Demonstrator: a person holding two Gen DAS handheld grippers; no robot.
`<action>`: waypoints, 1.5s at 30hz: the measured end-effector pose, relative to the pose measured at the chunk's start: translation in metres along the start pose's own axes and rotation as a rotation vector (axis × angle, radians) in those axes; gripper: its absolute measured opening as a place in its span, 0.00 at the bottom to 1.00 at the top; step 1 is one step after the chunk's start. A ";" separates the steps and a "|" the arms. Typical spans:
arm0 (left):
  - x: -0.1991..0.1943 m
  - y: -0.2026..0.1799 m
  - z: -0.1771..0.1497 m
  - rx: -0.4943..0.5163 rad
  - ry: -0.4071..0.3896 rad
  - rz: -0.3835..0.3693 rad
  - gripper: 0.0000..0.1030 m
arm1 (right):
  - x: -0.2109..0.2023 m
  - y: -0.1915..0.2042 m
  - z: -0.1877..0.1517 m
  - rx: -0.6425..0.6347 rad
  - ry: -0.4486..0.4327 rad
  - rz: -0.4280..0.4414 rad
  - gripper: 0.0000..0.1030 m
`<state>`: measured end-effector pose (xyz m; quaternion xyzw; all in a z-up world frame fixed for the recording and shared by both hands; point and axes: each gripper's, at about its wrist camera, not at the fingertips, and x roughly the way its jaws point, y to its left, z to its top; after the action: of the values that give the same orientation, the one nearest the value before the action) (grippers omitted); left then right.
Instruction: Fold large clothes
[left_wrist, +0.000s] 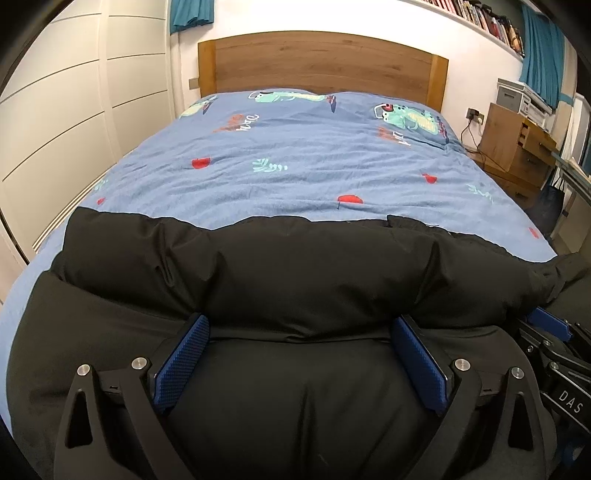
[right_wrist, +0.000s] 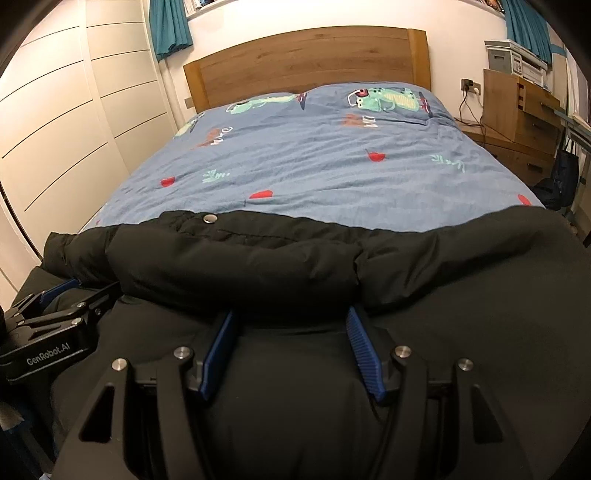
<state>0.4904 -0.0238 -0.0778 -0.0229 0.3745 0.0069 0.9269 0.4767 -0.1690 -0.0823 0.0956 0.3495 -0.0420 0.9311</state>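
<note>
One black padded jacket (left_wrist: 295, 280) across lower half of both frames, bunched on near end of one bed (left_wrist: 303, 162) with blue printed cover. One snap button (right_wrist: 209, 219) on jacket edge, mid-left of right wrist view. Two grippers: left gripper (left_wrist: 301, 363) jaws wide, fabric bulging between; right gripper (right_wrist: 291, 354) jaws wide, same. One wooden headboard (left_wrist: 321, 62) top centre.

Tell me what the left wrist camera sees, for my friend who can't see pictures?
A puffy black coat lies on a bed with a blue cartoon duvet, and the left claw sits open, its blue fingers pressed against a thick fold of the coat. Behind stands a wooden headboard; the right claw peeks in at the right edge.
</note>
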 end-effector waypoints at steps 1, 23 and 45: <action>0.001 0.000 0.000 -0.001 0.000 0.000 0.96 | 0.002 0.000 -0.001 0.000 -0.002 -0.003 0.57; -0.011 0.005 -0.013 0.005 -0.011 0.034 0.98 | -0.010 -0.027 -0.012 0.064 -0.035 0.002 0.58; -0.081 0.056 -0.047 -0.082 -0.058 0.073 0.98 | -0.099 -0.008 -0.054 -0.030 -0.102 -0.076 0.58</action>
<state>0.3980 0.0300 -0.0576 -0.0469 0.3472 0.0567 0.9349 0.3663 -0.1649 -0.0583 0.0659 0.3057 -0.0770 0.9467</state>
